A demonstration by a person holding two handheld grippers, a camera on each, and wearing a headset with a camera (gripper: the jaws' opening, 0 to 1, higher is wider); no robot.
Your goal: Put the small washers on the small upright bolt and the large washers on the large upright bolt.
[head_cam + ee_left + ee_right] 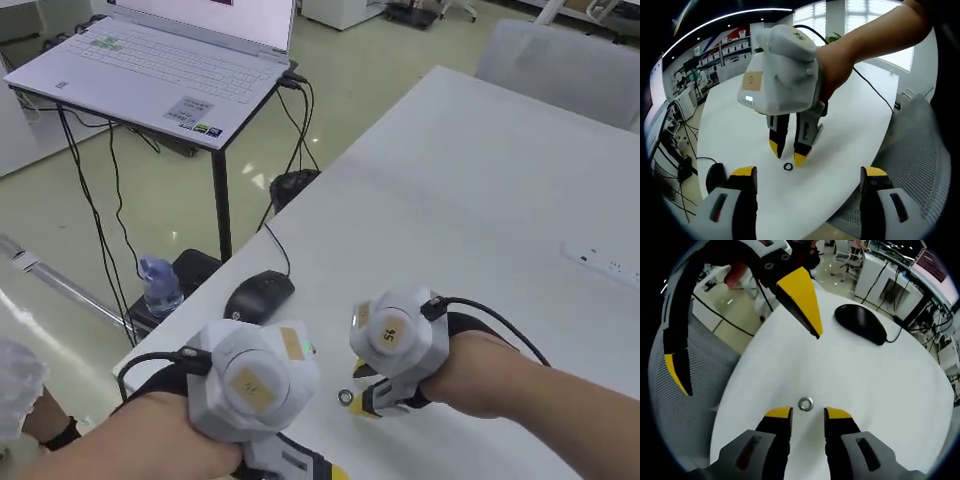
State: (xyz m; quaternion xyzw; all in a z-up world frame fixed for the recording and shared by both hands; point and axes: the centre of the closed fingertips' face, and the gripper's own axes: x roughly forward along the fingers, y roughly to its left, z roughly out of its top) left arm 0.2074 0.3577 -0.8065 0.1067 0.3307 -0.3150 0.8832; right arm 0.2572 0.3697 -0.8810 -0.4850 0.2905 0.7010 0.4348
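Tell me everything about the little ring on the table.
The ring is a small, flat, round washer with a hole in its middle. It looks like shiny grey metal. It lies flat on the white table, alone, just ahead of the yellow tips of the right gripper, in line with their gap. Only the table seems to touch it.

On the table (480, 200), washer (345, 397) lies right of mouse (259, 296).
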